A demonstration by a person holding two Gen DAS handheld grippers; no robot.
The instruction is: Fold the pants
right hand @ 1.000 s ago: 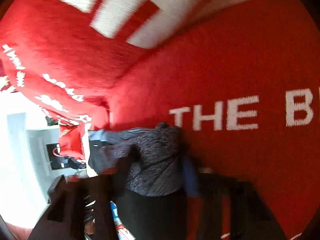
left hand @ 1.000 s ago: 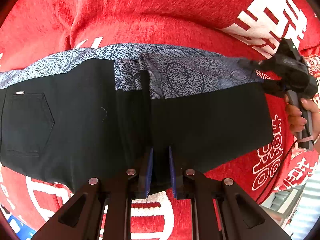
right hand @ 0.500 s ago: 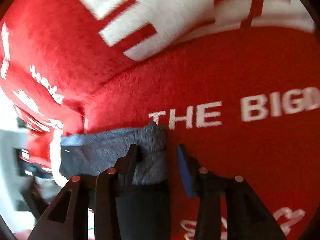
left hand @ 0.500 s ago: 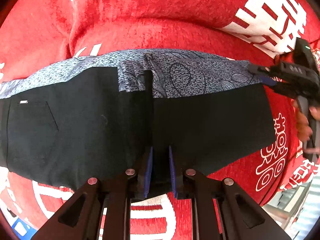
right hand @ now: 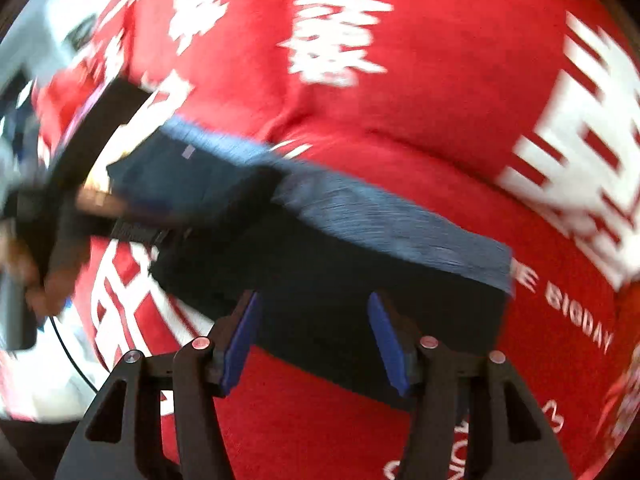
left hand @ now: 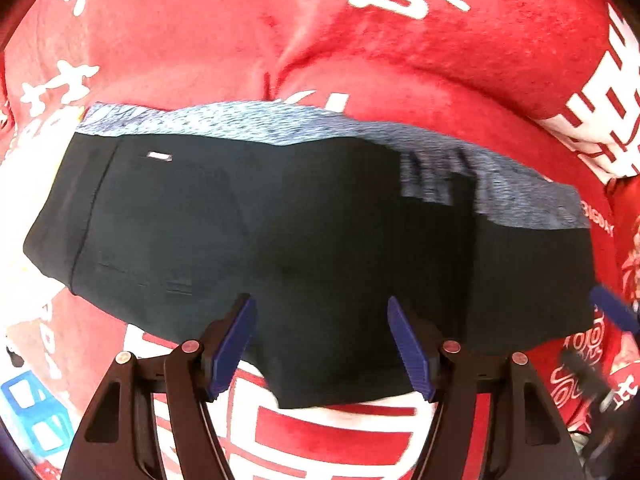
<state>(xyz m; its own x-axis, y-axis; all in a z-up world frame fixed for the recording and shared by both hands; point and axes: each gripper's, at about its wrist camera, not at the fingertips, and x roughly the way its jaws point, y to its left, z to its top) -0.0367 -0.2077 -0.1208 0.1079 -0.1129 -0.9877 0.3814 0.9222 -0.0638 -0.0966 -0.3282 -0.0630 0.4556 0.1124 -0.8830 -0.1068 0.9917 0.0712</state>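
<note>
The black pants lie folded flat on the red blanket, with a blue-grey patterned band along their far edge. My left gripper hangs over their near edge. Its jaws are opening, and the blue pads stand wide apart with only the cloth below them. In the blurred right wrist view, my right gripper is over the near right part of the pants. Its jaws are opening too and grip nothing. One of its blue fingers shows at the right edge of the left wrist view.
A red blanket with white characters covers the whole surface and bulges up behind the pants. A person's hand shows blurred at the left. Past the blanket's left edge is pale floor, with a blue-and-white object.
Both grippers have let go of the pants and opened. The left one has shifted left along the near edge. The right one has pulled back, risen and rolled, so it now sees the whole folded pants.
</note>
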